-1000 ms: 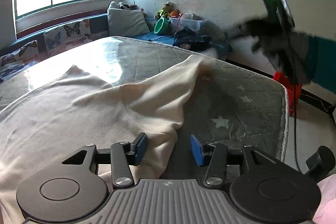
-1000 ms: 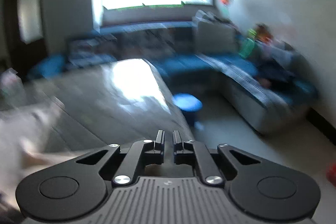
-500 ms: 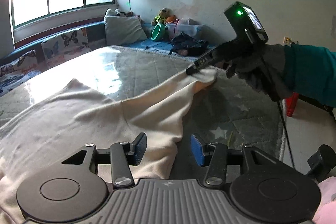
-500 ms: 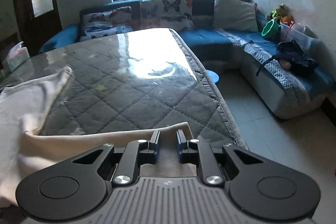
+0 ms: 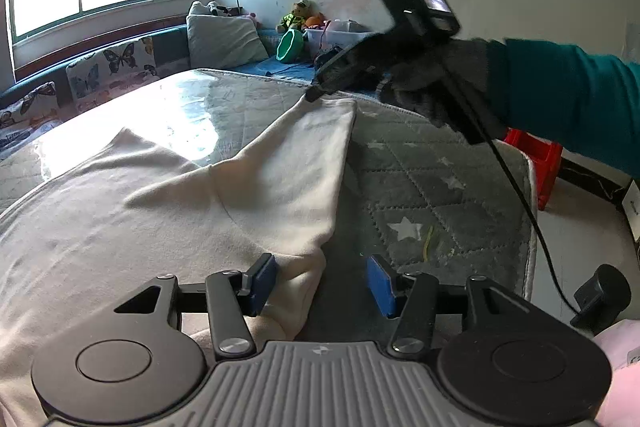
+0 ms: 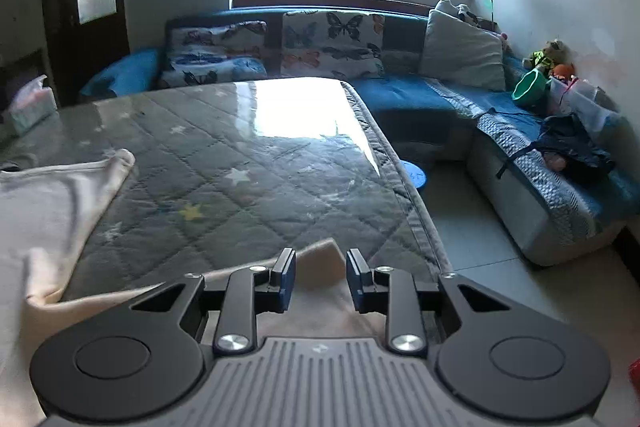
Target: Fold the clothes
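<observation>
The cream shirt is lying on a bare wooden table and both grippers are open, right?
Not quite. The shirt lies on a grey quilted mattress with stars, not a wooden table; the right wrist view shows it plainly. The rest holds: the left hand-held gripper and the right hand-held gripper both have their fingers apart.
</observation>
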`<state>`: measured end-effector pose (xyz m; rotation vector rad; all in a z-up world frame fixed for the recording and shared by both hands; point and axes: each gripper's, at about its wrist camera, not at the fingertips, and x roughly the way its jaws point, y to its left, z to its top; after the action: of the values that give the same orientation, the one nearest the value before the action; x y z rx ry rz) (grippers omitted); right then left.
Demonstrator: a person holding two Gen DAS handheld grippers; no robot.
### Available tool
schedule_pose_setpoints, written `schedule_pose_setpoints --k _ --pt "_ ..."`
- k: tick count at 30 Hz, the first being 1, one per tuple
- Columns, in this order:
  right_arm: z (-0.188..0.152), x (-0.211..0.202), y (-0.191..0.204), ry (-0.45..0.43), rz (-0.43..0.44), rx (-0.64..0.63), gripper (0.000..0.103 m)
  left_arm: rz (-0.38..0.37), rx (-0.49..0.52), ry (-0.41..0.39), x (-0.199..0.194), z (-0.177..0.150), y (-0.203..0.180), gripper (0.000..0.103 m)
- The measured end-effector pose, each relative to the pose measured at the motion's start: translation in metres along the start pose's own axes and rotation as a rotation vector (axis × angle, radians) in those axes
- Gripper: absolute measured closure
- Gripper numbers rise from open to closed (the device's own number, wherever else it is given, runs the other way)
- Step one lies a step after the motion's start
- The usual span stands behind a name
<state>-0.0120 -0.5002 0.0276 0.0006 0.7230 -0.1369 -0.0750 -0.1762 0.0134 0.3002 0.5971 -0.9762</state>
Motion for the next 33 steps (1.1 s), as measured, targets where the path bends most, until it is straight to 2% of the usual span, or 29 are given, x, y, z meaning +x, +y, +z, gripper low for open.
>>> schedule_pose_setpoints --k 5,10,13,15,19,25,30,33 --pt "-0.013 -0.014 -0.008 -0.005 -0.007 0.007 0.075 -0.006 -0.005 -0.013 -0.004 0.001 -0.002 0.048" --pt "-0.012 -0.016 0.004 -0.011 0.013 -0.007 0.075 0.007 -0.020 -0.039 -0.013 0.003 -0.001 0.046" --pt "-0.011 -0.017 0.011 -0.014 0.026 -0.016 0.068 0.028 -0.056 -0.062 -0.022 0.003 0.003 0.046" --pt "-0.011 -0.018 0.016 -0.017 0.035 -0.022 0.066 0.059 -0.081 -0.074 -0.030 0.002 0.008 0.046" --pt "-0.009 -0.019 0.027 -0.021 0.053 -0.034 0.065 0.168 -0.143 -0.105 -0.056 -0.003 0.028 0.046" --pt "-0.010 -0.032 0.041 -0.043 0.112 -0.031 0.065 0.404 -0.261 -0.145 -0.099 -0.012 0.082 0.046" --pt "-0.018 -0.038 0.059 -0.037 0.160 -0.037 0.064 0.568 -0.314 -0.099 -0.116 -0.028 0.125 0.050" --pt "-0.021 -0.034 0.065 -0.019 0.169 -0.040 0.062 0.588 -0.285 -0.045 -0.119 -0.037 0.139 0.058"
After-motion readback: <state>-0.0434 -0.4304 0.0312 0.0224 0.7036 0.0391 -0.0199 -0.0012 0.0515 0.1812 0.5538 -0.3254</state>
